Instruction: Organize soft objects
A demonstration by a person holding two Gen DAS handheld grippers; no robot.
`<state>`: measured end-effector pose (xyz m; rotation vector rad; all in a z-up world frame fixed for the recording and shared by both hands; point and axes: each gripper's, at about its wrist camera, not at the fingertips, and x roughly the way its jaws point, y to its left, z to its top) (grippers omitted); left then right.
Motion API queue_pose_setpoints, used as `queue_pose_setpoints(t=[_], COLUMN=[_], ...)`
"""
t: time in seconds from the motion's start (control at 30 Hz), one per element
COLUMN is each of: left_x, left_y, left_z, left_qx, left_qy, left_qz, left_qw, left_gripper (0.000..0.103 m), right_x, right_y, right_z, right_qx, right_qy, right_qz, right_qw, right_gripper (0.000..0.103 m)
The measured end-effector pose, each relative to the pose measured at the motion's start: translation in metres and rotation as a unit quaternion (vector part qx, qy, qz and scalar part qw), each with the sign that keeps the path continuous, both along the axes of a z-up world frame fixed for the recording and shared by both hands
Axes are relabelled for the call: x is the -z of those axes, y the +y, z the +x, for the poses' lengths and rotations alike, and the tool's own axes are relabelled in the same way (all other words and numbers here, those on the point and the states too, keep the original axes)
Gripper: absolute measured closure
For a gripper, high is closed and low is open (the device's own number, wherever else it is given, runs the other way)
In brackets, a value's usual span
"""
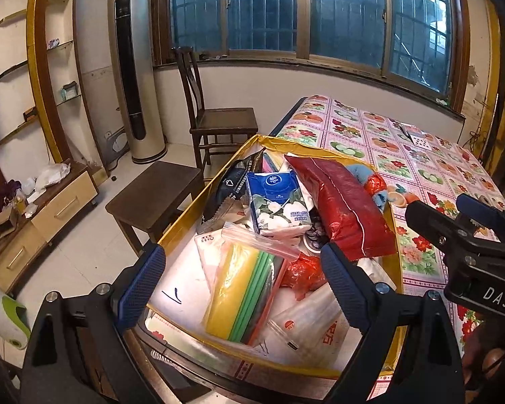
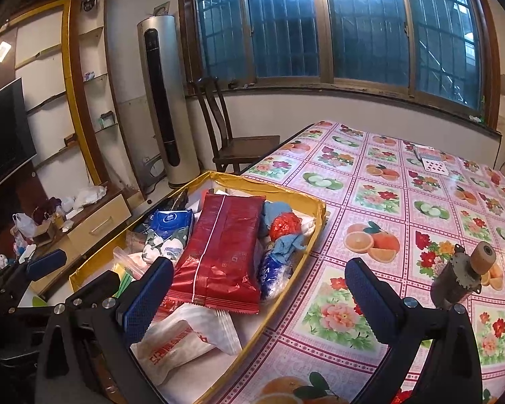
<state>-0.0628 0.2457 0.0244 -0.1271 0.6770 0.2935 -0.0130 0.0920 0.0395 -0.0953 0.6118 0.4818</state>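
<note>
We see a gold-lined box (image 1: 198,202) at lower centre of the left view, full of soft packs: glossy red pouch (image 1: 346,208), blue tissue pack (image 1: 277,203), clear zip bag (image 1: 249,286) with yellow and green sheets. It sits on the tabletop (image 2: 404,208), a slick floral oilcloth; a barred window (image 2: 353,27) fills the upper frame. Left gripper (image 1: 244,281) hangs over the box, fingers wide, empty. Right gripper (image 2: 256,299) straddles the box's right wall, fingers wide, empty.

Box (image 1: 171,235) btm hidden under bags – playing card (image 2: 432,162) pips illegible.
</note>
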Motion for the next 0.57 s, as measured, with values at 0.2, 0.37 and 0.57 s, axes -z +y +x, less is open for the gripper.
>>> queue_pose_setpoints(t=[0.2,0.37,0.57], left_x=[-0.0003,-0.003,-0.0031], left_y=[0.0013,0.0,-0.0028], left_z=[-0.0037,-0.0078,-0.0059], left_qx=[0.001,0.0,-0.01], left_qy=[-0.012,-0.029,-0.024], left_qz=[-0.002,0.006,0.019], left_qw=[0.9999,0.9996,0.9995], left_gripper=[0.009,0.007,0.004], right_x=[0.0012,0.0022,-0.0029], right_y=[-0.0015,-0.0039,-0.0099], right_z=[0.0002,0.0005,-0.0019], right_qx=[0.001,0.003,0.004], right_qy=[0.002,0.005,-0.004], right_qz=[0.003,0.008,0.014], right_qw=[1.0,1.0,1.0], right_gripper=[0.0,0.0,0.0])
